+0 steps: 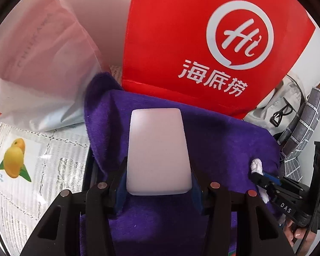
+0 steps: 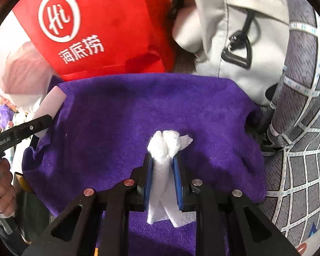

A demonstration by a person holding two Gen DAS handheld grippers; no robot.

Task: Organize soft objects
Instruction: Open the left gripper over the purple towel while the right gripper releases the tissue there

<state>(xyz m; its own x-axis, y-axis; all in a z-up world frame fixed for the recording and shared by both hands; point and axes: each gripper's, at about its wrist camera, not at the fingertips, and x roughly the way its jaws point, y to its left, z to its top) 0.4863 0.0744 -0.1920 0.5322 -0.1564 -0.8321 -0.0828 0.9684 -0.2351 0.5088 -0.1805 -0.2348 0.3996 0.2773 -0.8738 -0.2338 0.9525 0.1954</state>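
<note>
A towel point(image 2: 125, 132) lies in front of a bag point(image 2: 108, 32). A jacket point(image 2: 234, 42) sits right of the bag; a checked cushion point(image 2: 305, 128) is farther right.

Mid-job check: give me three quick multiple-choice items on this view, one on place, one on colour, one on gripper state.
1. Where is the red bag relative to the purple towel?
A. behind it B. beneath it C. wrapped inside it

2. What colour is the wad held by the right gripper?
A. yellow B. white C. green

3. The left gripper is:
A. open and empty B. shut on the pale block C. out of view

Answers: 1 A, the bag stands beyond the towel's far edge; 2 B, tissue-like white; 3 B, both fingers press the block's sides.
</note>
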